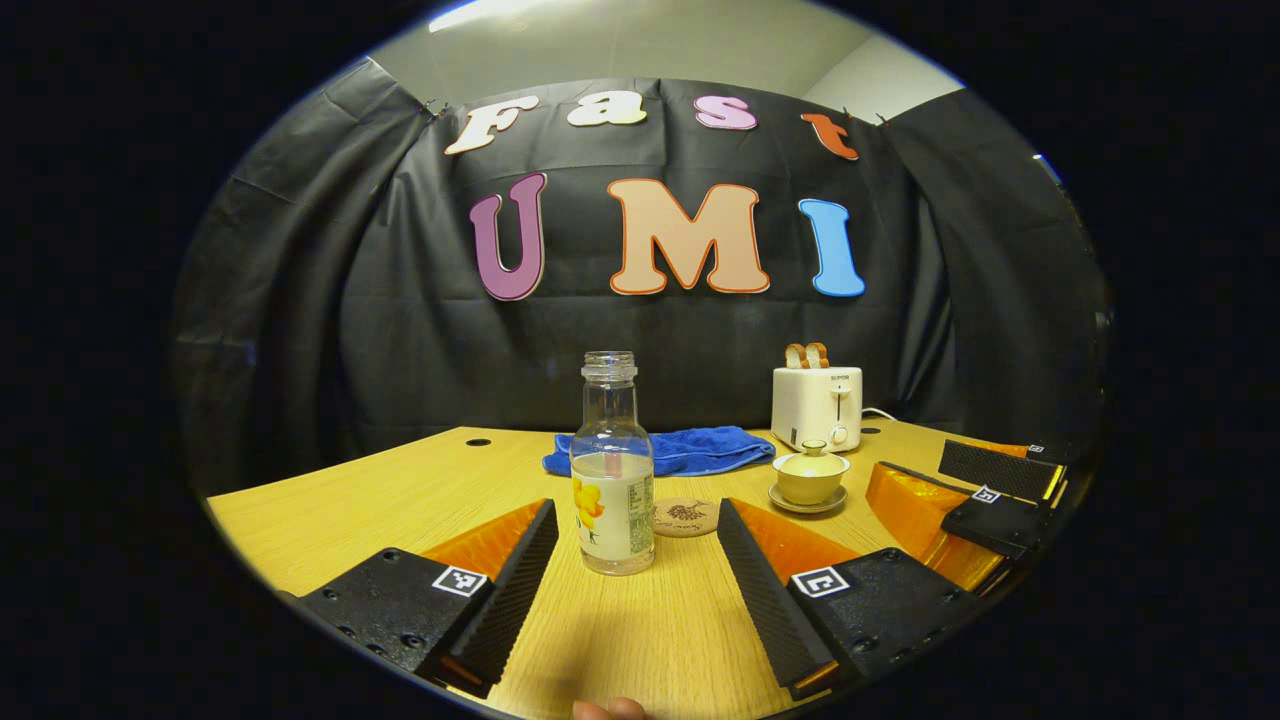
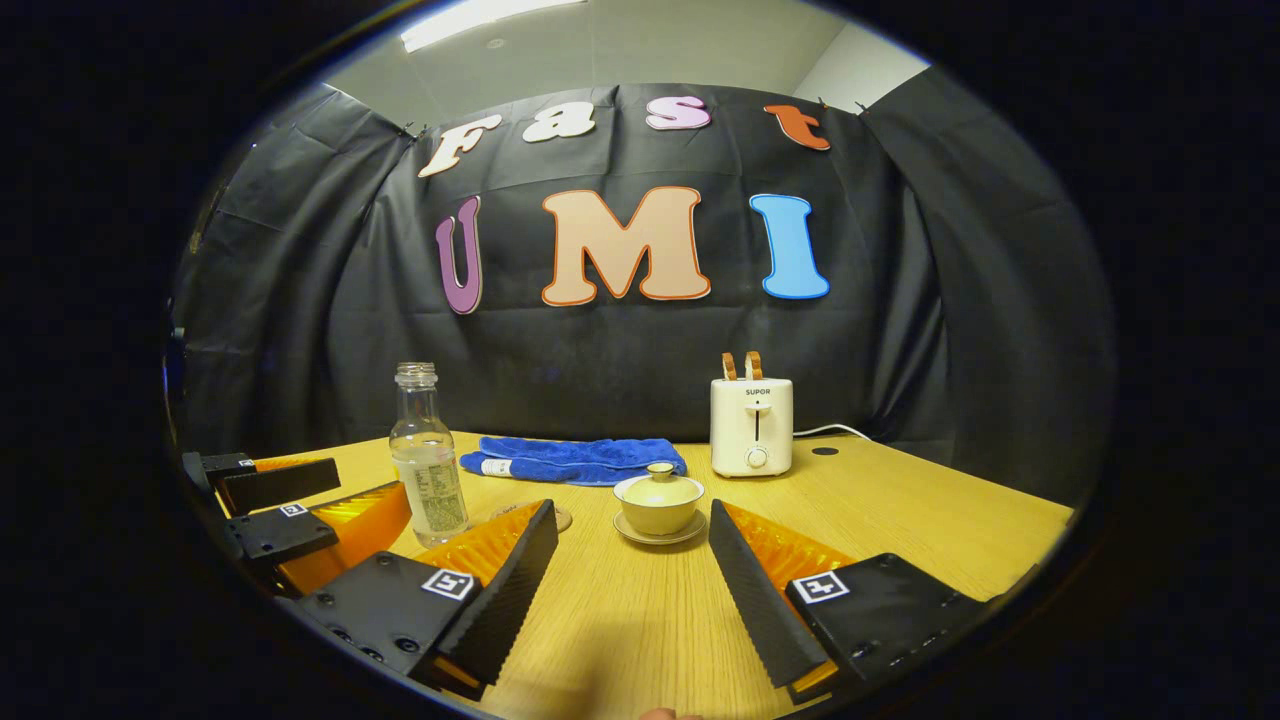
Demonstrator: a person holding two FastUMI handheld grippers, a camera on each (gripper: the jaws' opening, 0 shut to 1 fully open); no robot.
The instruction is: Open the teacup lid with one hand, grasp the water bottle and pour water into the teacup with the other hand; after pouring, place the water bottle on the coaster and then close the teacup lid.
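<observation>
Nothing done yet — my left hand-held gripper gapes wide facing the water bottle, right hand-held gripper wide before the lidded teacup.

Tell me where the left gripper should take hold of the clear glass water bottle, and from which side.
Grip the clear glass water bottle around its wide labelled body, coming straight forward at table height. It stands upright and uncapped on the wooden table, already centred between the open fingers of the left gripper. The narrow neck offers less surface, and a low, level hold would probably keep the water from spilling.
</observation>
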